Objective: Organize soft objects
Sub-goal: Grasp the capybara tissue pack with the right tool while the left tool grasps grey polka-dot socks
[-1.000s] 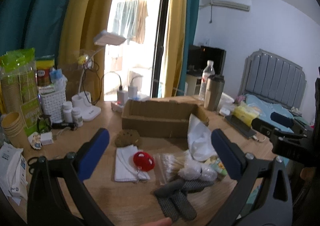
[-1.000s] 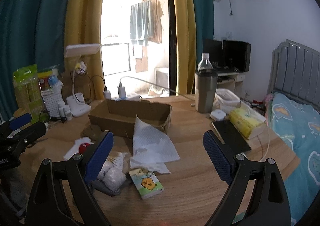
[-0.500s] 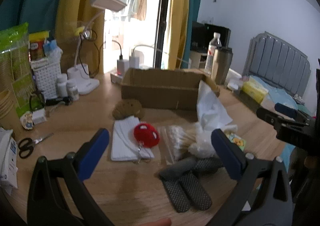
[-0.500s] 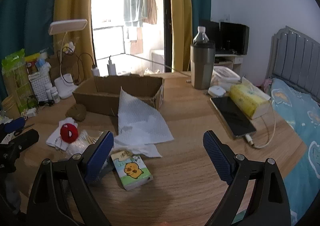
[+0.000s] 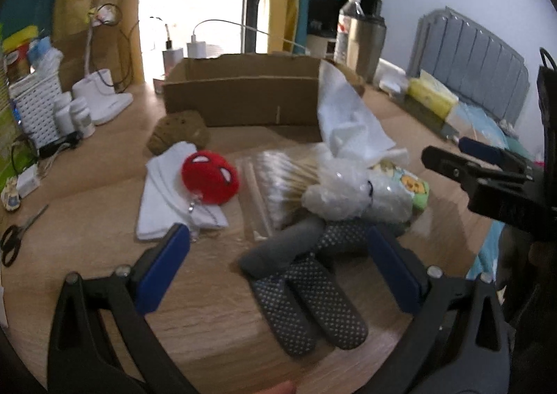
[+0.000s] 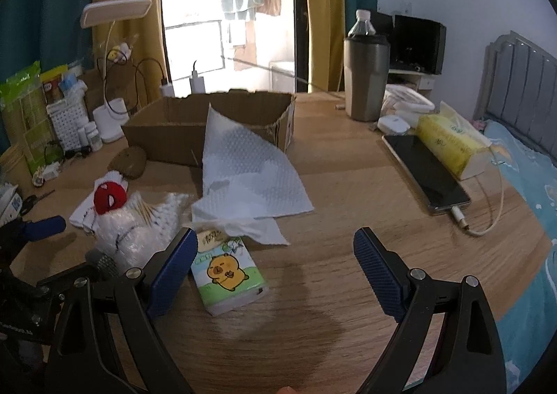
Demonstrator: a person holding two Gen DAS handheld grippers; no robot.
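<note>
Both grippers have dropped closer to the pile. My left gripper [image 5: 278, 268] is wide open, empty, straddling the socks [image 5: 306, 293] at lower centre. Right gripper [image 6: 275, 272] wide open, empty, tissue pack [image 6: 228, 272] beside its left finger; box [image 6: 212, 125] upper centre.

In your left wrist view, the socks [image 5: 306, 293] lie at lower centre, the plush ball [image 5: 210, 177] on the folded cloth [image 5: 163, 199] to their upper left, the cardboard box [image 5: 243, 94] behind at upper centre.
</note>
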